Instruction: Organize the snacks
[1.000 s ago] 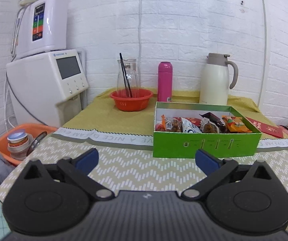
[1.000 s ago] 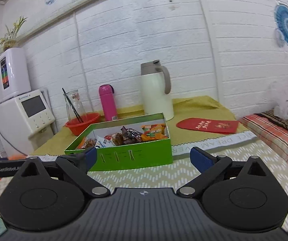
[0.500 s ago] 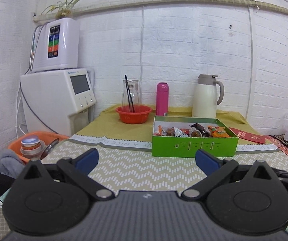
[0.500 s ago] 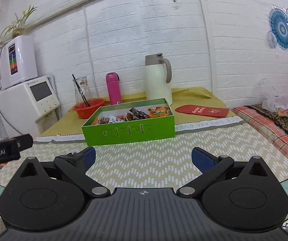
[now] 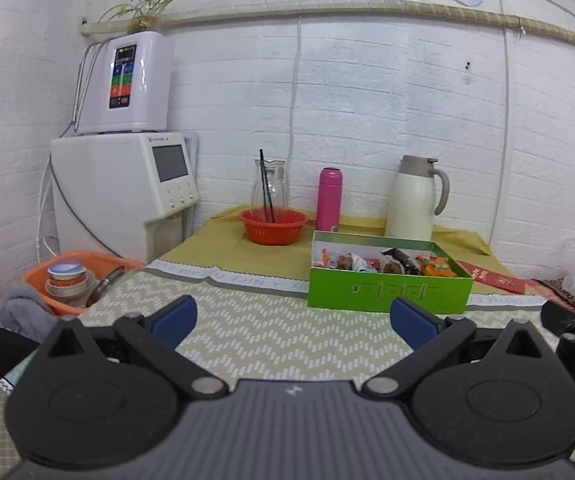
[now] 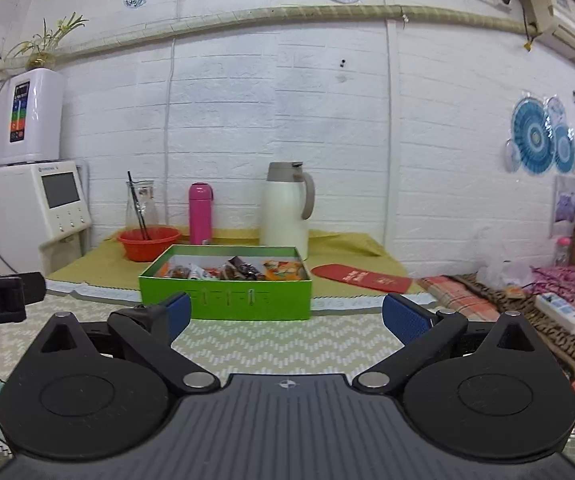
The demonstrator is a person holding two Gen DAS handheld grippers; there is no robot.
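Observation:
A green box (image 5: pixel 387 290) holding several wrapped snacks (image 5: pixel 383 262) sits on the patterned table; it also shows in the right wrist view (image 6: pixel 227 296), with the snacks (image 6: pixel 239 270) inside. My left gripper (image 5: pixel 293 320) is open and empty, well short of the box. My right gripper (image 6: pixel 285 316) is open and empty, also back from the box. Each gripper's body shows at the edge of the other's view.
Behind the box stand a white thermos jug (image 5: pixel 415 200), a pink bottle (image 5: pixel 329 198), a red bowl (image 5: pixel 273 226) and a glass jar with straws. A red envelope (image 6: pixel 361 278) lies right of the box. A water dispenser (image 5: pixel 127 192) and an orange basin (image 5: pixel 75 284) are at the left.
Both grippers have pulled back and up from the box, which now looks smaller and farther. Both stay open and empty.

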